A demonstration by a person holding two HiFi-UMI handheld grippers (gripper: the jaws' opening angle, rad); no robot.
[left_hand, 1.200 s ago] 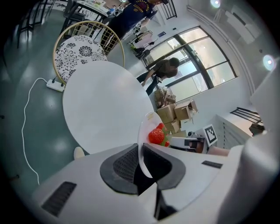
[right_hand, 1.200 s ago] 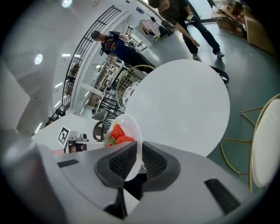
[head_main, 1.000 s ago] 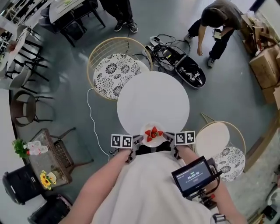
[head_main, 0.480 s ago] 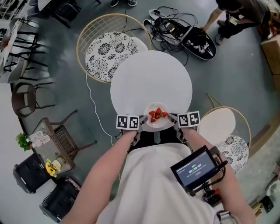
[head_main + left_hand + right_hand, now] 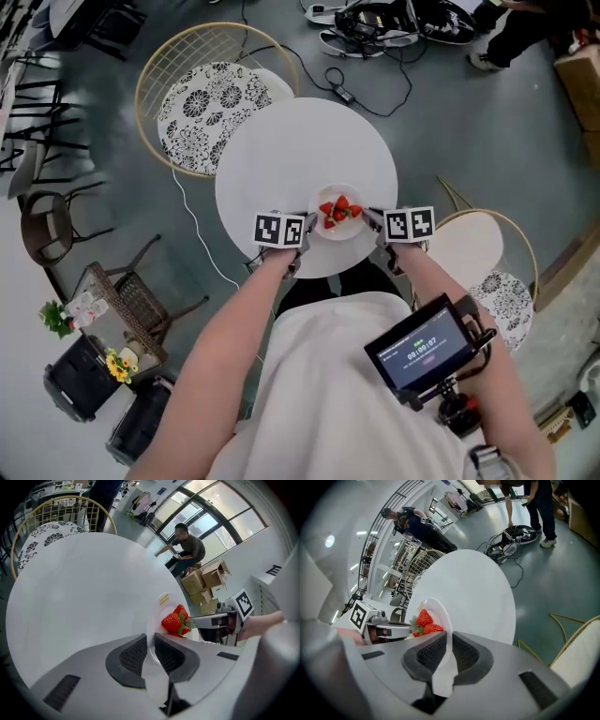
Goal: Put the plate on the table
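Strawberries (image 5: 339, 208) on white plate (image 5: 335, 233); left tool (image 5: 306, 226), right tool (image 5: 373, 219) each clamped on opposite rims, at table (image 5: 281, 150) near edge.

The small round white plate (image 5: 336, 232), holding red strawberries (image 5: 339, 208), lies level at the round white tabletop's (image 5: 300, 150) near edge.

A white plate (image 5: 337, 233) bearing strawberries (image 5: 339, 209) is held at opposite edges by the left gripper (image 5: 305, 228) and the right gripper (image 5: 373, 220), over the near part of a round white table (image 5: 300, 141). Whether it is touching the tabletop cannot be told. A wire chair (image 5: 202, 98) with a flower-patterned cushion is seen beyond the table's left side.
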